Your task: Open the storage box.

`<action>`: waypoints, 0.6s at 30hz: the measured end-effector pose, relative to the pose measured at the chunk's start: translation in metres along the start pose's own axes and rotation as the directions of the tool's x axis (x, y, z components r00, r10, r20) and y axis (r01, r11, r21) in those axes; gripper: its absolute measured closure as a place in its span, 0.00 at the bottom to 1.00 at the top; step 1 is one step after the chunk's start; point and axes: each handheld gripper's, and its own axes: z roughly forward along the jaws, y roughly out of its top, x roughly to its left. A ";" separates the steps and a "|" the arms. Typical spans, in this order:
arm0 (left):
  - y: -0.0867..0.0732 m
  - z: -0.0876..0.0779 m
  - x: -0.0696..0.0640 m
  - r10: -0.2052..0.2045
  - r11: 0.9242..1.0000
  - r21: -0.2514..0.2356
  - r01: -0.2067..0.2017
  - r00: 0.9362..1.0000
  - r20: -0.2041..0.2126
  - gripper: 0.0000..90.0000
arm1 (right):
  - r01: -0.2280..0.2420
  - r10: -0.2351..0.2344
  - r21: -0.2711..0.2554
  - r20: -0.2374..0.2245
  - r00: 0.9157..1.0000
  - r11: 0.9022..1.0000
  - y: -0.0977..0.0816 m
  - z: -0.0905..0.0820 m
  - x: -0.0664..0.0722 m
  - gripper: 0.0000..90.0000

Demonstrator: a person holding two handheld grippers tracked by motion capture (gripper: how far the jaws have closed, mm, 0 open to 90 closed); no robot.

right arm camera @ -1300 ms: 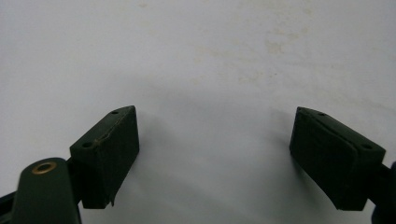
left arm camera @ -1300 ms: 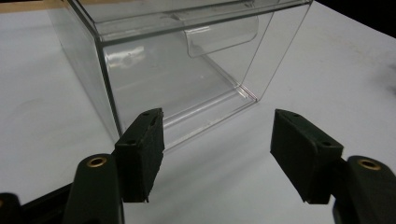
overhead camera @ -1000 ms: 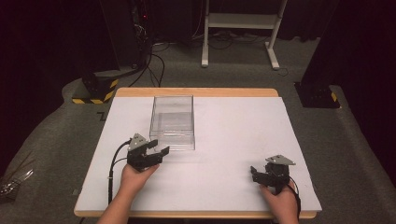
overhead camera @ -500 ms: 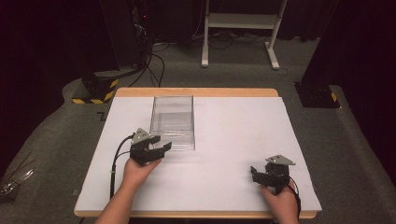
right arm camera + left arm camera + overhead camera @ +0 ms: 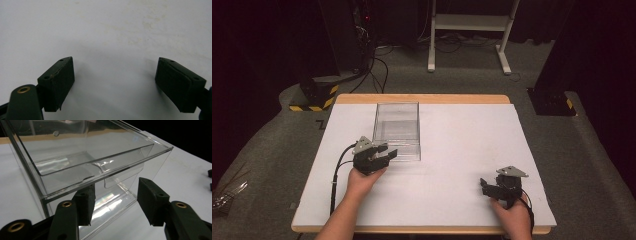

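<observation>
The table (image 5: 462, 150) was white with a tan wooden edge, the box (image 5: 396, 131) clear, both claws black, and a floor block (image 5: 314, 96) carried yellow-and-black stripes.

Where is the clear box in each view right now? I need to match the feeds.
High view: the clear box sits left of centre on the white table, just ahead of the left tongs.
Left gripper view: the box covers the upper frame, its near front edge just beyond the open jaws.
Right gripper view: white table beyond the open right tongs.
Shared landmark: the white tabletop.
</observation>
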 end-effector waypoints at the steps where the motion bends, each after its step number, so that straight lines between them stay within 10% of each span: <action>1: 0.000 0.000 0.001 -0.005 1.000 -0.007 0.005 1.000 0.009 0.56 | 0.000 0.000 0.000 0.000 1.000 1.000 0.000 0.000 0.000 0.18; 18: -0.005 0.003 0.012 -0.016 0.999 -0.051 0.019 0.997 0.072 0.78 | 0.002 -0.002 -0.002 0.002 1.000 1.000 0.000 0.000 0.000 0.18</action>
